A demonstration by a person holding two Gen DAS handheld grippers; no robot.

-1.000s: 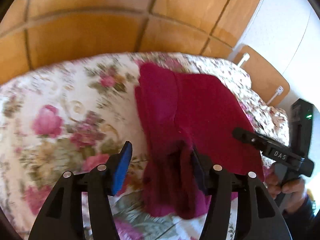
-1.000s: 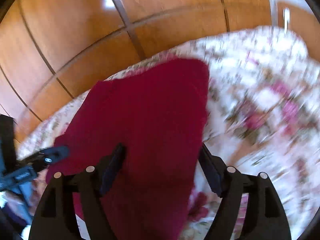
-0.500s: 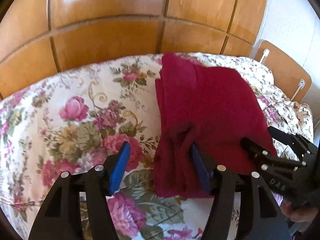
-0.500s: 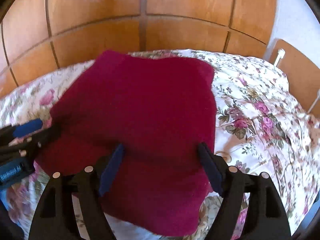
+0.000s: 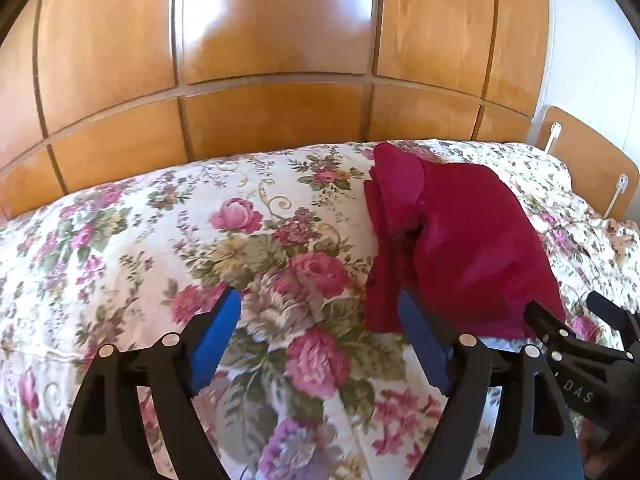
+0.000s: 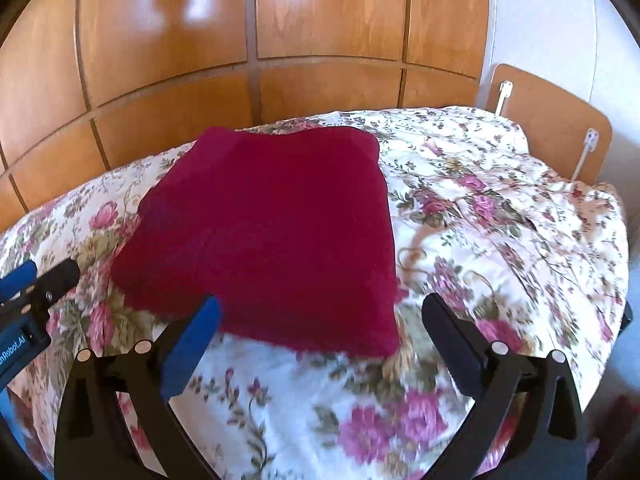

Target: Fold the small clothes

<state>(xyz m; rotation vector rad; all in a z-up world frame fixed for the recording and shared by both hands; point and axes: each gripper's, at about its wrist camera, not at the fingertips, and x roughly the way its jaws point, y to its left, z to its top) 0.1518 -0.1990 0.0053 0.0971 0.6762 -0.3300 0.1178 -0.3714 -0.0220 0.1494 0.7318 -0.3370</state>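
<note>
Crimson knitted garment (image 6: 272,232) lies folded into a rough square on the floral quilted bedspread (image 5: 168,240), released.

Both claws have just been opening: the left gripper (image 5: 320,332) and right gripper (image 6: 320,328) stand spread and empty, just short of the cloth's near edge. This fold looks finished; next likely means tidying the bunched left layers or another fold.
</note>
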